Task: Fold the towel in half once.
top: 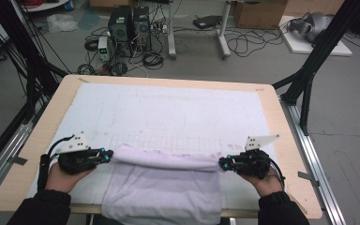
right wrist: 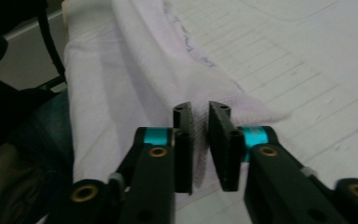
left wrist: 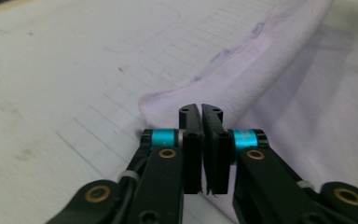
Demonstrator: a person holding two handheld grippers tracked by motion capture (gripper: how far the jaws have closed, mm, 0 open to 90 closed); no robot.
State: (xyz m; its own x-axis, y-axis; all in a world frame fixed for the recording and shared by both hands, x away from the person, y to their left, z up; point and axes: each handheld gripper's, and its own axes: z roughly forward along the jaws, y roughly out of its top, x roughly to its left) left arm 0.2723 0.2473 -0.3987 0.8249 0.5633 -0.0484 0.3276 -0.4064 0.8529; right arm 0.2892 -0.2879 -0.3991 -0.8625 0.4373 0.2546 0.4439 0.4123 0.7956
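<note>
I have a pale lilac towel (top: 161,187) lying across the near part of the white gridded mat (top: 168,112), its near portion draped over the table's front edge toward the person's lap, and its far part lifted into a soft ridge that runs between my 2 grippers. The left gripper (top: 107,153) has hold of the ridge's left end – in the left gripper view its jaws stand almost together, with just a thin slit between them and the cloth's corner (left wrist: 168,105) bunched right at the tips, so I read it as pinching a thin edge of fabric. The right gripper (top: 222,163) holds the opposite end; in the right gripper view its jaws are narrow with a fold of towel (right wrist: 200,140) plainly sandwiched between the pads. Holding both ends at the same height keeps the edge taut and straight (a sagging middle would give a crooked fold), and the level, inward-pointing grip suits carrying that edge across the cloth. My judgement is that this is a fold in progress – the gripped edge is raised off the mat, and the flat part below it stays anchored by its own weight and the drape over the wooden table (top: 286,140).
</note>
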